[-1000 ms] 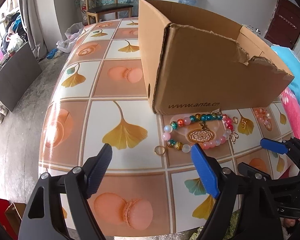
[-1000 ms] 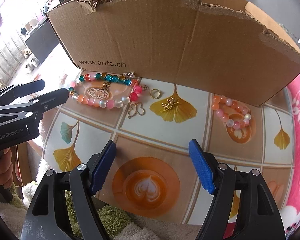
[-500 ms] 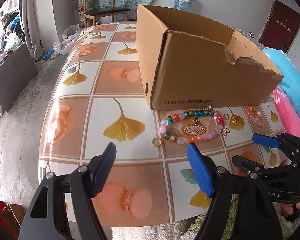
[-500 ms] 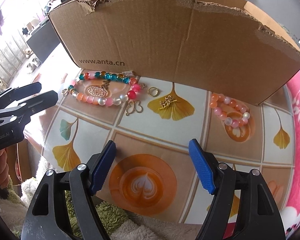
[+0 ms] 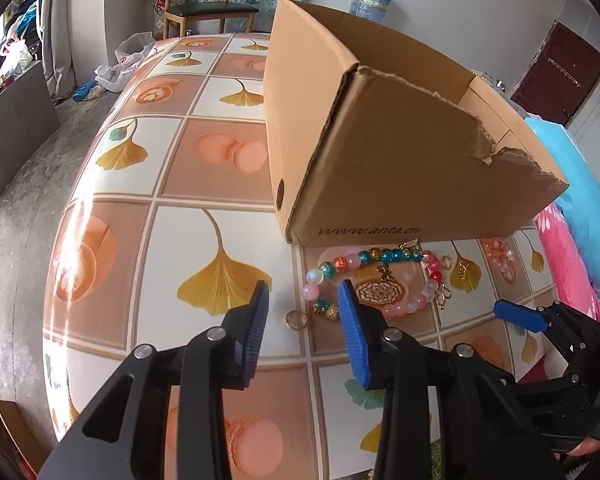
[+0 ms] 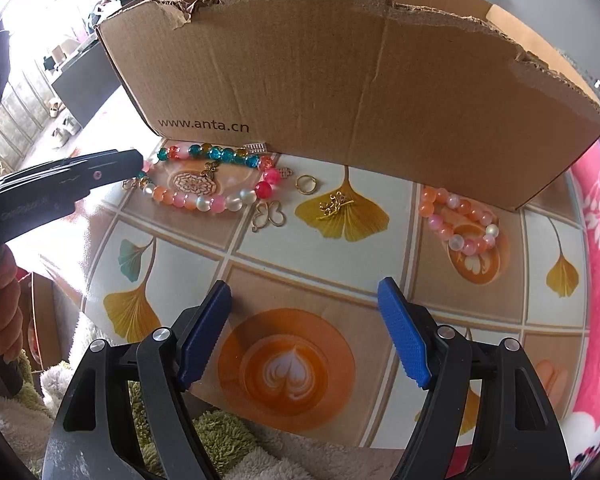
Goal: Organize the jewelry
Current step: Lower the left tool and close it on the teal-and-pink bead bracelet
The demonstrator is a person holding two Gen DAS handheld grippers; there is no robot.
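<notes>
- Two tongs hang over the table (image 5: pixel 112 280), and each one has nothing in it.
- The left tongs (image 5: pixel 302 312) have just been closing. Now they are only partly open, and a small gold ring (image 5: pixel 297 319) lies on the table in the gap between their tips. The pads do not press on it yet.
- The right tongs (image 6: pixel 306 320) are wide open over a coffee picture on the table, well apart from any jewelry.
- A big bead bracelet (image 6: pixel 204 184) lies just in front of the box (image 6: pixel 340 100), right beside the left tongs. Its long side runs along the box wall.
- A second ring (image 6: pixel 306 184), a gold clasp (image 6: pixel 270 216) and a gold charm (image 6: pixel 334 206) lie past the bracelet. A small pink bracelet (image 6: pixel 460 220) lies further to the right.
- The left hand is much nearer to the small ring than the right hand is.
- I think the next move is to pinch that ring. It lies flat and thin, so the tips must go low, or it may slip away.
</notes>
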